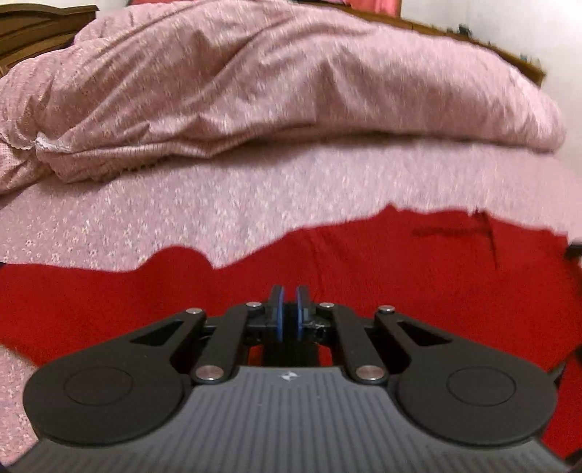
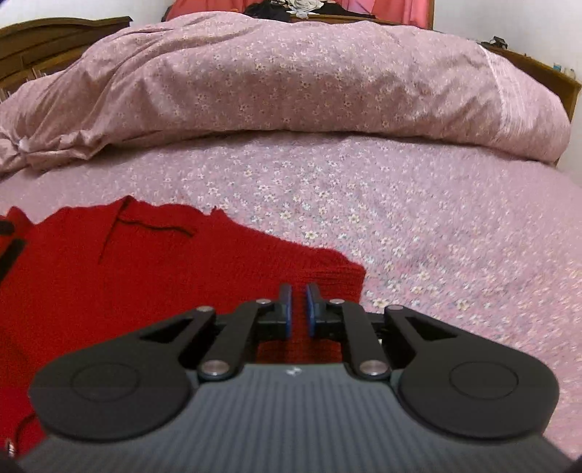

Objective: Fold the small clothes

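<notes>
- Bed (image 2: 418,225): pink floral sheet fills both views, flat across the near and middle ground.
- Duvet (image 2: 291,80): same pink floral print, bunched in a long heap across the far side of the bed, edge to edge.
- Wooden furniture (image 2: 54,32): dark brown, far left behind the duvet; a wooden ledge (image 2: 538,69) runs along the far right.
- Red sweater (image 2: 127,276): knit garment, lies spread on the sheet at the near edge. In the right wrist view it covers the near left, with one hem corner ending just right of the fingers. In the left wrist view it (image 1: 363,262) spans almost the whole near width, far edge uneven and wavy.
- Dark seam or stitch line (image 2: 152,225) on the sweater's far part, with a small slit next to it.
- Left gripper (image 1: 290,294): blue-padded fingers pinched nearly together, low over the sweater. Red fabric sits all around the tips; cannot tell if a fold is caught between the pads.
- Right gripper (image 2: 298,293): fingers closed to a narrow gap, red knit visible in the gap, at the sweater's right hem corner. They look clamped on the fabric.
- Left gripper's black body (image 2: 9,247) pokes into the right wrist view at the far left edge, over the sweater.
</notes>
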A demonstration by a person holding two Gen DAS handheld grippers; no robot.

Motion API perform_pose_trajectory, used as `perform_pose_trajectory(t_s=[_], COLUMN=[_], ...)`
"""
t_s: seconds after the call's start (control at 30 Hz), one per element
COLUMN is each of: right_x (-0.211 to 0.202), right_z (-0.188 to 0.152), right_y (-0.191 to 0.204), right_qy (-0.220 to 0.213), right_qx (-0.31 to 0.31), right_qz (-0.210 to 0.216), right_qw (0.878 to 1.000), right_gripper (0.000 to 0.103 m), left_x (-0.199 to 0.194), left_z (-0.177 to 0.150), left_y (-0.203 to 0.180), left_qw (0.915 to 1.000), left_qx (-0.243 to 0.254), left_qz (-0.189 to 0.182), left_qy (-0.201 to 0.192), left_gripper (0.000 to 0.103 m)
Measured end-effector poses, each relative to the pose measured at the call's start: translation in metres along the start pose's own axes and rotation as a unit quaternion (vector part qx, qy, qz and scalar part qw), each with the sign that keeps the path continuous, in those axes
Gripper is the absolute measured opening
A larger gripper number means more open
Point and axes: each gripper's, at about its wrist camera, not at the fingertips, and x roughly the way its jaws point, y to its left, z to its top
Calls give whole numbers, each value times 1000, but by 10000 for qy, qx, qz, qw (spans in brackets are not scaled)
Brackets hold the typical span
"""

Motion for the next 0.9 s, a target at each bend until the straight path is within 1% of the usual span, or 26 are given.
perform_pose_trajectory(t_s=[0.07,0.1,0.17,0.2,0.23,0.27,0.3,0.33,0.4,0.47,0.53,0.6,0.7,0.77,0.8,0.83,0.87,0.9], right_x=[-8,-12,-21,-26,-31,-34,-38,-42,-48,-53,-56,-61,-70,-73,-74,-75,-75,-76], right_z=[6,7,8,6,4,1,-3,-9,-22,-36,-48,-58,-70,-76,-79,-81,-83,-84], right_y=[4,7,11,13,15,16,17,18,20,22,25,28,31,33,34,36,38,39], right_qy=[-13,-17,9,23,30,33,33,42,95,135,162,134,21,35,54,69,71,63], right_qx=[-115,-172,-229,-243,-232,-193,-112,-34,127,242,357,492,767,951,1002,995,950,899], right_qz=[6,27,120,200,306,392,495,584,737,823,890,946,1033,1143,1174,1179,1159,1124], right_qw=[9999,9998,9997,9995,9993,9990,9987,9983,9972,9962,9953,9942,9917,9889,9880,9880,9887,9896], right_gripper=[13,13,13,13,13,13,13,13,14,14,14,13,14,14,14,14,14,14], left_x=[6,10,15,15,16,17,18,18,17,14,14,20,38,42,43,42,41,37], left_z=[-6,-8,-12,-14,-16,-18,-20,-21,-24,-26,-25,-21,-16,-14,-12,-11,-9,-8], left_y=[3,7,16,20,24,28,33,36,36,32,30,29,29,27,24,21,17,12], left_qw=[9998,9994,9986,9982,9978,9970,9953,9932,9906,9918,9911,9898,9894,9899,9905,9914,9915,9917], left_qx=[9,-52,-241,-331,-399,-462,-531,-549,-466,-237,-149,-208,-343,-410,-387,-312,-211,-111], left_qz=[-56,-140,-270,-331,-396,-500,-713,-930,-1214,-1224,-1313,-1383,-1326,-1275,-1238,-1193,-1218,-1232], left_qy=[195,320,389,368,363,367,393,426,430,277,191,255,474,455,455,443,414,352], left_gripper=[12,15,21,29,43,51,65,73,77,77,76,75,74,73,66,51,40,23])
